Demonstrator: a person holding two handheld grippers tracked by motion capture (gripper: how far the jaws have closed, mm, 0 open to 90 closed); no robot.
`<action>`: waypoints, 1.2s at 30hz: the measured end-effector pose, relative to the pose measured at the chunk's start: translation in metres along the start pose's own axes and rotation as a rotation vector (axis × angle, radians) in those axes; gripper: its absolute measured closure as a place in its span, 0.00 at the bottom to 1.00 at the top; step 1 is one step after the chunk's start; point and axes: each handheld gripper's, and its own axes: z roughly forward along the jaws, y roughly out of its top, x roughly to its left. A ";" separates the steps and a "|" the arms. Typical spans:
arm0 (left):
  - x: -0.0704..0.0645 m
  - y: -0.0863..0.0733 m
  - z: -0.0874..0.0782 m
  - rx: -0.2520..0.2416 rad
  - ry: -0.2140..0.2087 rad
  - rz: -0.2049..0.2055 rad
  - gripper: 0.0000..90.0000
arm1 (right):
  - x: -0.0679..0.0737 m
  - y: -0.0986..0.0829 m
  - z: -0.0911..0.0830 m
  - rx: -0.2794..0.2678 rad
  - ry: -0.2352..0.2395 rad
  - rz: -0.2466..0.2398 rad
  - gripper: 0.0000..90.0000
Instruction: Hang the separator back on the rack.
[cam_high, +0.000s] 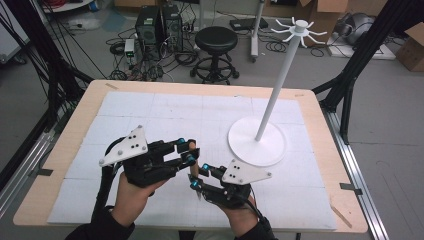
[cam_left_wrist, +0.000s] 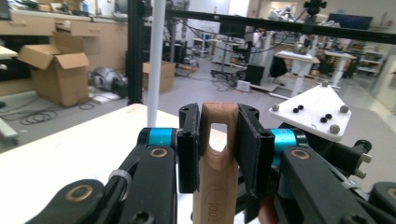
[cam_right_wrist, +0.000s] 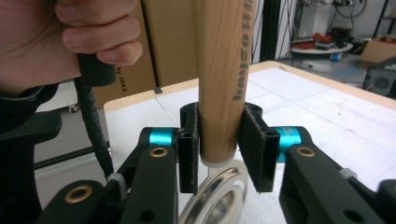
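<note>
Both grippers clamp one wooden-handled utensil (cam_left_wrist: 217, 154) at the near centre of the table (cam_high: 75, 125): left gripper (cam_left_wrist: 218, 147) on the slotted end, right gripper (cam_right_wrist: 222, 149) by the metal ring. Judged step: carrying to hang. Next: lift the slot toward the far-right white hook stand (cam_high: 272, 95).

Wooden-handled utensil (cam_left_wrist: 218, 158): light wood, slotted hanging hole at one end, metal ring fitting at the other; held off the table, clamped at both ends.
</note>
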 end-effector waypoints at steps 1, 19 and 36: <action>0.000 0.000 -0.001 -0.003 0.000 -0.002 0.79 | 0.000 0.000 0.000 0.002 -0.001 -0.002 0.77; 0.019 -0.007 -0.025 -0.054 -0.266 -0.084 0.42 | -0.006 0.009 0.000 0.032 0.304 0.058 0.78; 0.016 -0.014 -0.021 -0.024 -0.493 -0.123 0.66 | -0.011 0.009 0.013 0.051 0.656 0.089 0.78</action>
